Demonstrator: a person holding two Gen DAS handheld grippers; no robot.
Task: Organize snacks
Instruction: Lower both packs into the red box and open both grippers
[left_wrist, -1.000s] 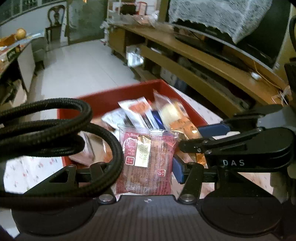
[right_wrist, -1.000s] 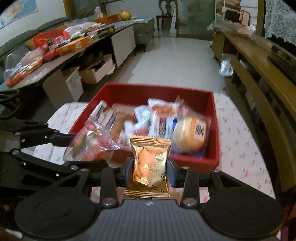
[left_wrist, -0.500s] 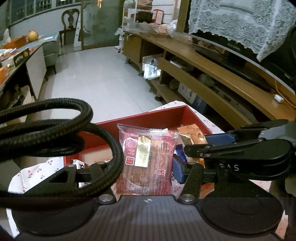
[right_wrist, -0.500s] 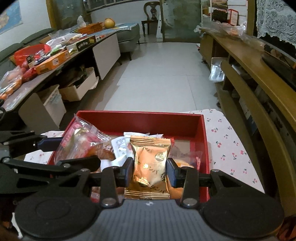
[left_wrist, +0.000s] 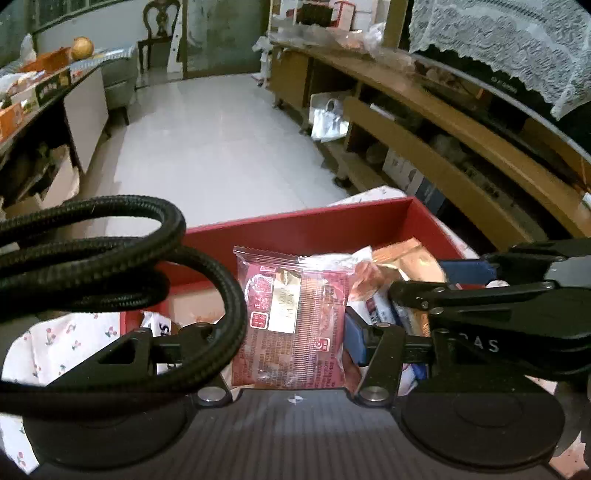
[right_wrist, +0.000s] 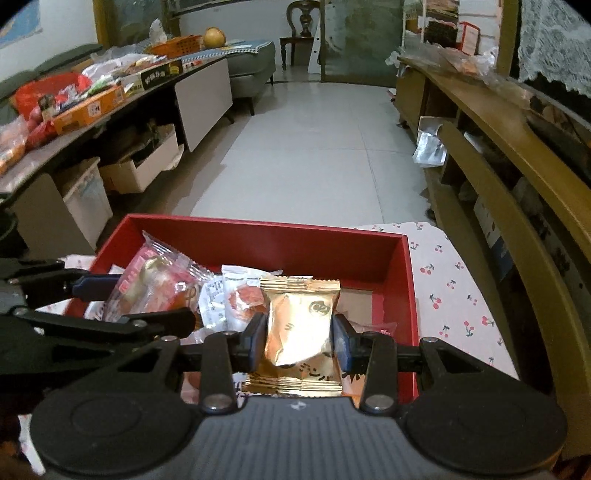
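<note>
The left tool is clamped on a red snack packet, which stands upright between its fingers with a gold label on its front; a thick black braided cable loops across the left side of that view and hides part of the tool's left finger. Just ahead of and below the packet lies the red box, its far wall and right wall in plain sight; within it, to the right of the packet, sit a crinkled copper-gold wrapper and some white wrappers.

The right tool grips a gold foil packet, upright and pinched at its sides by the blue pads; the packet hangs over the near part of the red box. To the left of this tool the other tool reaches in from the side, carrying the red snack packet over the box's left half; between the two held packets, down in the box, lies a white wrapper with an orange picture. The box rests on a tabletop covered by a white cloth with a cherry print, which shows to the right of the right tool; beyond the box lies a pale tiled floor.
</note>
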